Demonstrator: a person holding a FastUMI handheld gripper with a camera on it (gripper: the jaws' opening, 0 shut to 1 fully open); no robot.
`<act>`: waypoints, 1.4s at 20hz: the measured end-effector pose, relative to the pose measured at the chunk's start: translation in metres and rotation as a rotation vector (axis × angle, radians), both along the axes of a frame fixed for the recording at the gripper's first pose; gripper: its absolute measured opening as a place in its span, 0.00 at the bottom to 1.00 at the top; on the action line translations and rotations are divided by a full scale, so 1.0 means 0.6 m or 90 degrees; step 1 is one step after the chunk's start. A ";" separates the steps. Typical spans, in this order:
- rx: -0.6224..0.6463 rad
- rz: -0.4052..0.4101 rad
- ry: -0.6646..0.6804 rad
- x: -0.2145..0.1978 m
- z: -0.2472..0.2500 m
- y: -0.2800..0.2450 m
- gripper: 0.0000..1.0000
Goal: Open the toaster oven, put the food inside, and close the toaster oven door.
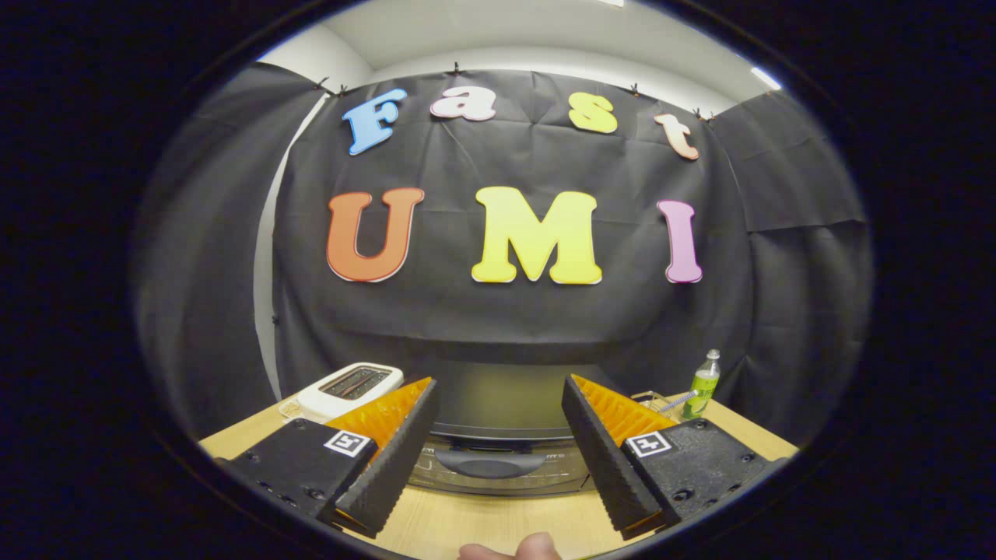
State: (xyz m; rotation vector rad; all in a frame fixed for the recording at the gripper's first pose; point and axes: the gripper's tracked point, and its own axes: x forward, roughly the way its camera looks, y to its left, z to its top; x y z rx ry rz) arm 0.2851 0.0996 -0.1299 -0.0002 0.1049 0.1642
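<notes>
A dark toaster oven (498, 400) stands on the wooden table (467, 525), just ahead of my fingers. Its door is closed, and the dark curved door handle (490, 464) shows low between the fingers. My gripper (498, 393) is open, held above and in front of the oven, with nothing between its fingers. The fingertips frame the oven's top. I cannot make out the food.
A white pop-up toaster (350, 389) sits on the table to the left of the oven. To the right stand a green bottle (704, 385) and a clear glass object (654, 404). A person's fingertip (529, 548) shows at the near table edge.
</notes>
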 end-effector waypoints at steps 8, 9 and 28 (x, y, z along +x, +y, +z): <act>-0.022 -0.015 0.066 0.062 -0.120 0.024 1.00; -0.028 -0.014 0.069 0.064 -0.128 0.024 1.00; -0.025 -0.012 0.093 -0.075 -0.207 0.001 1.00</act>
